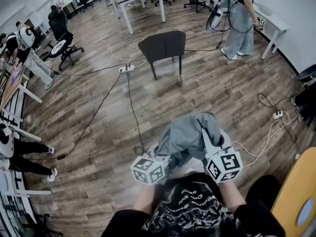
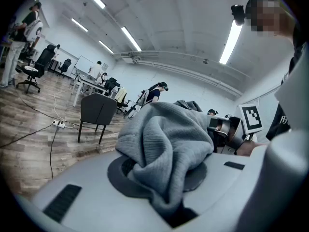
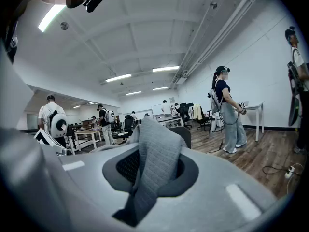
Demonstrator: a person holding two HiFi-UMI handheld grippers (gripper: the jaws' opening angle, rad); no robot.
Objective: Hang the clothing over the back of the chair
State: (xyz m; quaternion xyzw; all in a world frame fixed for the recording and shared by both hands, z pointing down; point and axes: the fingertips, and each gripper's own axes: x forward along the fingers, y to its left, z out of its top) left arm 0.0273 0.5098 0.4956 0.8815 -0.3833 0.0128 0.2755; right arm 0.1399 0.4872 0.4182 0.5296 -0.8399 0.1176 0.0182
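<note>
Both claws are nearly closed, each pinching cloth: the left gripper [image 1: 163, 158] has a thick wad of the grey knit clothing [image 1: 190, 132] bunched between its jaws, and the right gripper [image 1: 210, 144] clamps a narrower folded strip of the same garment that stands up from its pads. The clothing hangs as a rumpled hump between the two, held in the air on the person's side of the chair [image 1: 163, 46] and well apart from it, with bare wooden floor [image 1: 207, 90] and a trailing cable [image 1: 132, 107] lying between. It looks light, soft and quite limp, so it should sag wherever it is not supported and slump rather than keep any shape; the ribbed knit ought to give the pads a fair hold. Two holds spread wide along one edge, as at the shoulders, would probably let it open out and drape. Crumpled as it is, no collar or hem can be told and it points no clear way; its longer stretch runs from one gripper to the other, roughly parallel to the top of the chair's back, which seems to face the person.
</note>
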